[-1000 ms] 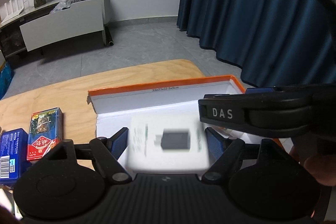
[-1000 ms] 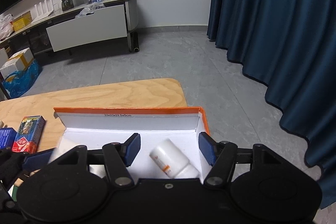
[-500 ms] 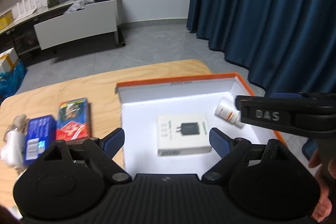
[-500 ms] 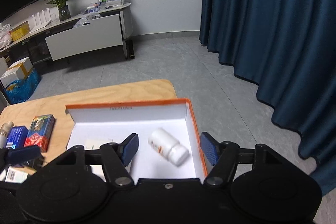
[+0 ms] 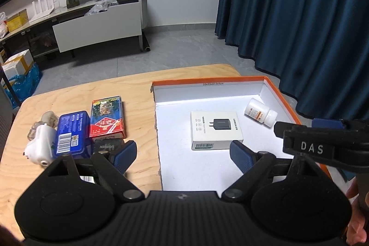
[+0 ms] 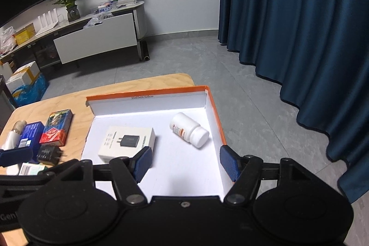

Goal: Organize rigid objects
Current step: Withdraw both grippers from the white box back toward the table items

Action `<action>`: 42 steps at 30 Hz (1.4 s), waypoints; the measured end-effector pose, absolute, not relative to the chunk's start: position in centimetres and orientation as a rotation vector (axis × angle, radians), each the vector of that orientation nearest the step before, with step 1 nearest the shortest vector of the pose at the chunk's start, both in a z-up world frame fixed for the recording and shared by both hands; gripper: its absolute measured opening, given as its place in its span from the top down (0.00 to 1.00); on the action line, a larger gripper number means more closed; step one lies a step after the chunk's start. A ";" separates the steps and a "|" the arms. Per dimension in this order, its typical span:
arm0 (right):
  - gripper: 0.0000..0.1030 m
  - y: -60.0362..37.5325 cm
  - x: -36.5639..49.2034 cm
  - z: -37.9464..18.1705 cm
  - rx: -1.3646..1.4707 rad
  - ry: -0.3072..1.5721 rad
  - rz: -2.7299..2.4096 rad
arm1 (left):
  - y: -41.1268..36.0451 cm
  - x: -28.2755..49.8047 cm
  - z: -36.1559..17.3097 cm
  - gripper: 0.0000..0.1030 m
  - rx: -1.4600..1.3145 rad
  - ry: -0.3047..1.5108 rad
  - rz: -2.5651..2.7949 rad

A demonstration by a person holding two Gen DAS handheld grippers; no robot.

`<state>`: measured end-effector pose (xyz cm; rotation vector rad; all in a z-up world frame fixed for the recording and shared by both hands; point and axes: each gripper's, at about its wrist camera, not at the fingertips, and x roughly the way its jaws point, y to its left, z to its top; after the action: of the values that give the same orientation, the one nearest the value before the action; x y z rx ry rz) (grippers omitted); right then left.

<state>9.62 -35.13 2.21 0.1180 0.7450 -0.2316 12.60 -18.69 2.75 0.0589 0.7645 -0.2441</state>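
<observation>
An orange-rimmed white box [image 5: 207, 81] [image 6: 147, 93] sits on the wooden table. Inside lie a white charger carton [image 5: 215, 129] [image 6: 126, 142] and a white pill bottle [image 5: 260, 112] [image 6: 189, 130] on its side. My left gripper [image 5: 182, 153] is open and empty, held above the box's left wall. My right gripper [image 6: 184, 160] is open and empty, above the box's near right part. Left of the box lie a red card pack [image 5: 107, 117] [image 6: 56, 130], a blue tin [image 5: 70, 134] [image 6: 30, 134], a black charger [image 5: 106, 146] [image 6: 48, 155] and a white gadget [image 5: 39, 144].
The table's far edge [image 5: 138, 76] drops to a grey floor. A dark blue curtain [image 5: 299, 27] hangs at the right. A white TV cabinet [image 5: 96, 27] with a plant stands far back. A small white carton [image 6: 30, 168] lies by the black charger.
Both grippers have pulled back and up from the box. The left one let go of the charger carton, which now lies in the box. The left view has swung left over the table items.
</observation>
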 end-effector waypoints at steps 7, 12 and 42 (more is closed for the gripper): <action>0.24 -33.9 7.9 2.1 0.121 0.751 -0.214 | -17.6 11.0 2.8 0.13 0.055 0.751 -0.231; 0.24 -32.4 7.0 1.4 0.116 0.767 -0.188 | -16.2 10.1 2.6 0.13 0.045 0.756 -0.209; 0.24 -21.4 6.5 -0.7 0.051 0.829 -0.002 | -6.5 6.9 1.4 0.13 -0.006 0.766 -0.058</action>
<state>6.50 -21.42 -0.75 0.0509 0.8294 -0.0021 6.87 -6.48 1.36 -0.0061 0.7660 -0.0583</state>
